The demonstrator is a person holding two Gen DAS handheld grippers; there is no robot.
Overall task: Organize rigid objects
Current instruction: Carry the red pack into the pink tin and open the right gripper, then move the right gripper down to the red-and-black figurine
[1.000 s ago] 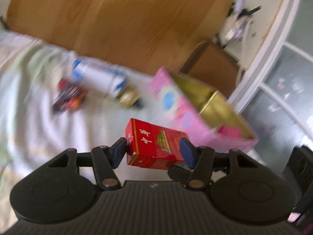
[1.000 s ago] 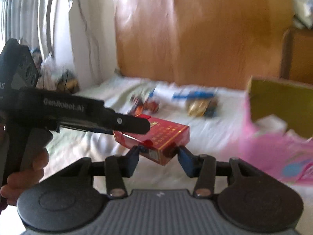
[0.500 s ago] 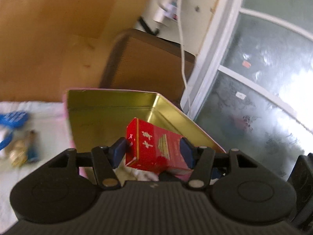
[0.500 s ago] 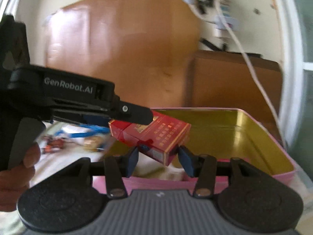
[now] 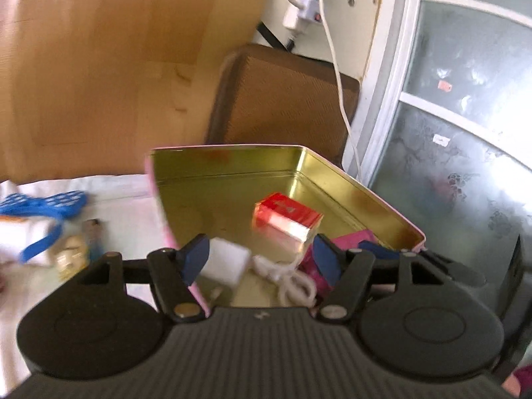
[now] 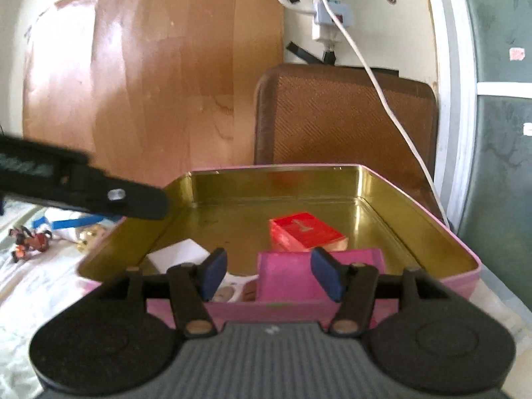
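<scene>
While both tools spread wider with nothing between their pads, the red pack (image 6: pixel 304 234) lies tilted inside the tin (image 6: pixel 415 206), mid-frame, behind a pink box (image 6: pixel 299 276). The left tool (image 5: pixel 261 259) and right tool (image 6: pixel 271 274) hover at the tin's near edge. Risk: a pad could catch the rim on pulling back and tip the tin off the bed (image 6: pixel 50 286).

A white-sheeted bed (image 6: pixel 40 286) carries an open pink tin (image 6: pixel 445 232), a blue plastic piece (image 5: pixel 50 202), a small gold item (image 5: pixel 71 256) and orange-black toys (image 6: pixel 31 241).
</scene>
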